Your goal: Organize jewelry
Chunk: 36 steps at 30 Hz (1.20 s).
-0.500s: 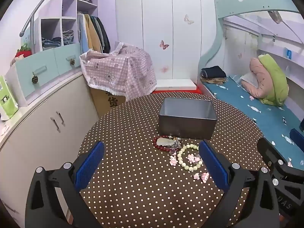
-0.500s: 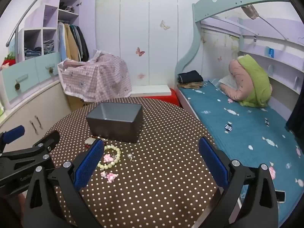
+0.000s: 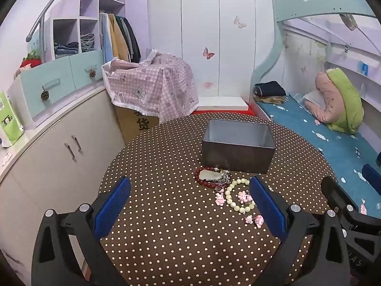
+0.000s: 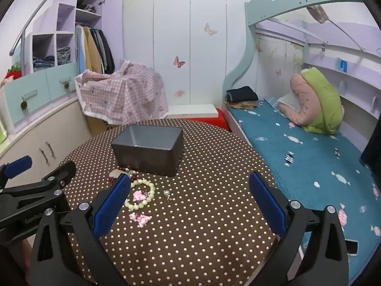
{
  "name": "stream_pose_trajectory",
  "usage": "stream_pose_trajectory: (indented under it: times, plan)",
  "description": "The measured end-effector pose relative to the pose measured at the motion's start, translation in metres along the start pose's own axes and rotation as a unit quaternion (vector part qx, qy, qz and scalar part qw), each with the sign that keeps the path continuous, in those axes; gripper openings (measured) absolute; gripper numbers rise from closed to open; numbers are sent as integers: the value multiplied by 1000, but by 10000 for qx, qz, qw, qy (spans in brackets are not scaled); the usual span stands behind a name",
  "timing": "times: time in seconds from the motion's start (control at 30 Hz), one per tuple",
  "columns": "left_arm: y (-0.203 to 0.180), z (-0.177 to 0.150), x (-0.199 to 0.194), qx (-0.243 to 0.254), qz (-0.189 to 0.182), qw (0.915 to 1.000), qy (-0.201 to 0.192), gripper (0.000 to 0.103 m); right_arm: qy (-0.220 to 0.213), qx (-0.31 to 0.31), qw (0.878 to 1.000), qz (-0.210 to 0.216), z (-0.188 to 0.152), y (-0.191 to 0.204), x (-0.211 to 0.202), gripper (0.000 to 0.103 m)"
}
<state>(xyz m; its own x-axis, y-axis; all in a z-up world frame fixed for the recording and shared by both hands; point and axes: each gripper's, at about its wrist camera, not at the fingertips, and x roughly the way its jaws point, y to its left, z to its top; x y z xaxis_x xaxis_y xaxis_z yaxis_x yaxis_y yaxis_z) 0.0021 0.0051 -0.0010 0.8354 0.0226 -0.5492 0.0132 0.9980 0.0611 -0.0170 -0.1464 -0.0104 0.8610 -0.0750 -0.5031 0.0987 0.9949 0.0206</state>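
Left gripper (image 3: 190,205) and right gripper (image 4: 189,202) both spread wide, empty, cardboard box (image 3: 137,124) printed "货"

I see a pink checked cloth (image 3: 152,88) over a cardboard box (image 3: 137,122), folded clothes (image 3: 270,91) and a pillow (image 3: 333,100) on the bed (image 3: 333,147).

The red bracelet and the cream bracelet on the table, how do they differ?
The red bracelet has dark red beads; the cream bracelet has pale, pearly ones. The red bracelet lies closer to the gray box, almost at its front wall; the cream bracelet lies nearer the grippers. A pale flat pendant rests across the red one, while small pink charms sit inside the cream one. Both lie flat on the dotted tablecloth.
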Motion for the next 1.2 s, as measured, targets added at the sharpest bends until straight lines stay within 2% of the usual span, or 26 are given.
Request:
stream_pose_trajectory:
  times: [0.9,1.2]
  plan:
    - [2,-2,4,-18,-6,10000,55,96,41,32,10000,48,2,-6,-1,96]
    - [5,-5,-5,-49,-7,10000,-67,96,-72,17,9999,92,1,-3,-10,96]
